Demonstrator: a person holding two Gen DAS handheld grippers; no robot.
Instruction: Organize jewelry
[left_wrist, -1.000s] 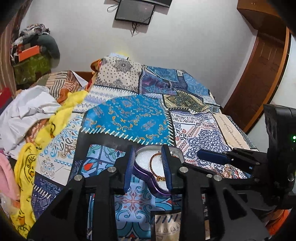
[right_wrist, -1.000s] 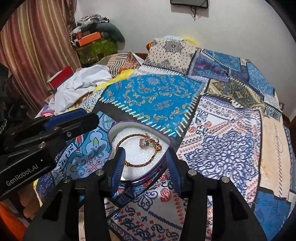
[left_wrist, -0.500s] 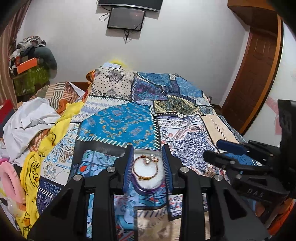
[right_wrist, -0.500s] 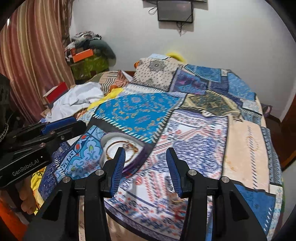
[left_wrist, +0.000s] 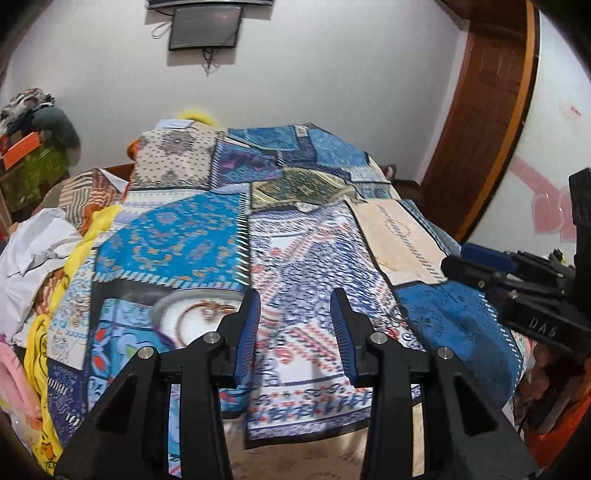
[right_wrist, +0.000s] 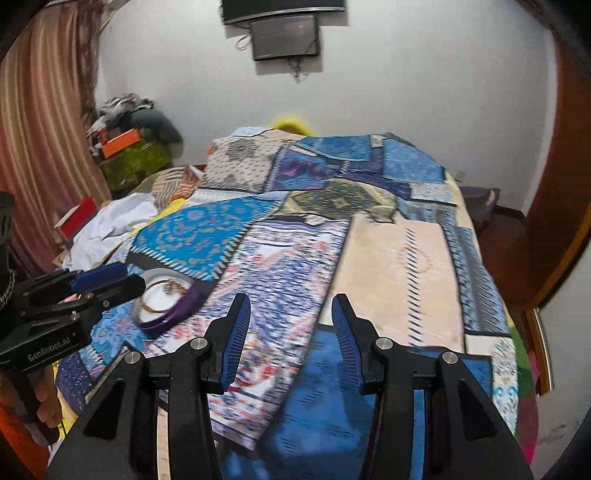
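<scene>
A: Sitting near the bed's (left_wrist: 295, 266) front edge: purple heart-shaped jewelry box (right_wrist: 166, 302), lid off, gold bracelet (right_wrist: 162, 295) lying inside on white lining.

B: Holding nothing: left gripper (left_wrist: 295, 325) opening, jaws empty; right gripper (right_wrist: 291, 332) parted over bare quilt.

A: Risking a tipped box, probably. Resting on soft, uneven patchwork.

B: Spilling the bracelet into folds, if nudged by a passing jaw.

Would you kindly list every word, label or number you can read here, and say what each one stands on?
"GenRobot.AI": on the left tongs, seen from the right wrist.
"DAS" or "DAG", last letter unclear: on the right tongs, seen from the left wrist.
Script on the quilt's cream patch: too blurred to read.
</scene>
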